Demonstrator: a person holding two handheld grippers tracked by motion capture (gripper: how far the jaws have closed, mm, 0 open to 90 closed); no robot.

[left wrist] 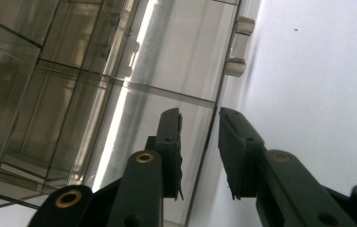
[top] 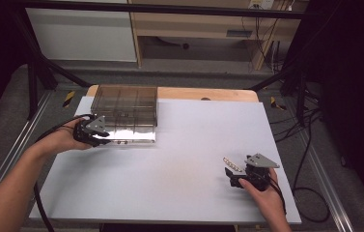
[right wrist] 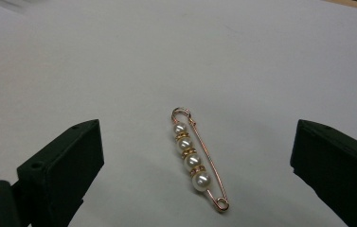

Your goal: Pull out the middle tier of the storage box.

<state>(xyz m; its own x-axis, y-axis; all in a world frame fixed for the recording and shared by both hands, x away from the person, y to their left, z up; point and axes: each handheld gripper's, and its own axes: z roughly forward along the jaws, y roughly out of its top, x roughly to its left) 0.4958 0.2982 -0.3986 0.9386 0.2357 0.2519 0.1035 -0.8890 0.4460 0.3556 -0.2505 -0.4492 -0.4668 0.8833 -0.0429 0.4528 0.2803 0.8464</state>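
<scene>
The pearl brooch pin (right wrist: 198,159) lies flat on the white tabletop (top: 179,159), a gold safety-pin frame carrying four white pearls with small gold spacers between them, and it sits between the two jaws of my right hand-held gripper (right wrist: 197,161) without touching either. Those jaws stand wide apart, one on each side of the pin, with bare tabletop showing all around it. In the high view the pin (top: 233,164) shows as a short pale bar near the right front part of the tabletop, just ahead of my right hand-held gripper (top: 232,175), which I hold low over the surface with my right hand (top: 261,186). Well apart from it, near the left far corner, stands the clear plastic organizer box (top: 127,113) with its divided compartments; I cannot tell whether anything lies in them. My left hand-held gripper (top: 103,139) is at the box's near left corner, and in the left gripper view its jaws (left wrist: 200,151) stand slightly parted on either side of the box's (left wrist: 119,85) front wall edge; I cannot tell whether they touch it. My left hand (top: 66,137) rests beside that corner.
</scene>
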